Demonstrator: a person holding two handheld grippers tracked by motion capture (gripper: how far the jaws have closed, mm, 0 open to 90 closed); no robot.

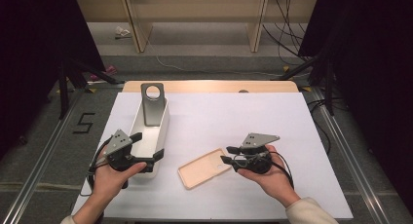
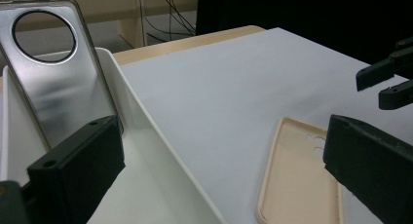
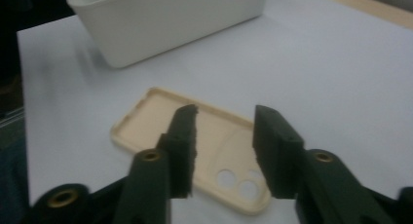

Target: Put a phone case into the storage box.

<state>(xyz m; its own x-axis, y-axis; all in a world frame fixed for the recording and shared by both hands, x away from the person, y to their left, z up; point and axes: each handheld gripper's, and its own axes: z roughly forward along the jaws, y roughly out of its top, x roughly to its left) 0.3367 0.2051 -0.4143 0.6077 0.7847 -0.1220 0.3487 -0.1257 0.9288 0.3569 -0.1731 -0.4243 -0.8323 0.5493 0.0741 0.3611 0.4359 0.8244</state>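
A beige phone case (image 1: 203,168) (image 2: 297,180) (image 3: 146,124) lies inside-up on the white table cover. My right gripper (image 1: 229,155) (image 3: 225,114) (image 2: 389,78) is open, its jaws just over the camera-hole end of that case, nothing between them. A silver phone case (image 1: 153,103) (image 2: 63,87) with a round hole leans upright at the far end of a white bin (image 1: 160,129) (image 2: 146,136) (image 3: 165,19). My left gripper (image 1: 147,146) (image 2: 221,136) is wide open at the bin's near right corner, one jaw over the inside, the other outside the wall.
The white cover (image 1: 234,112) spreads over a wooden table whose far edge (image 1: 209,86) shows. Black stands and cables sit on the floor at both sides. The person's hands hold both grippers near the front edge.
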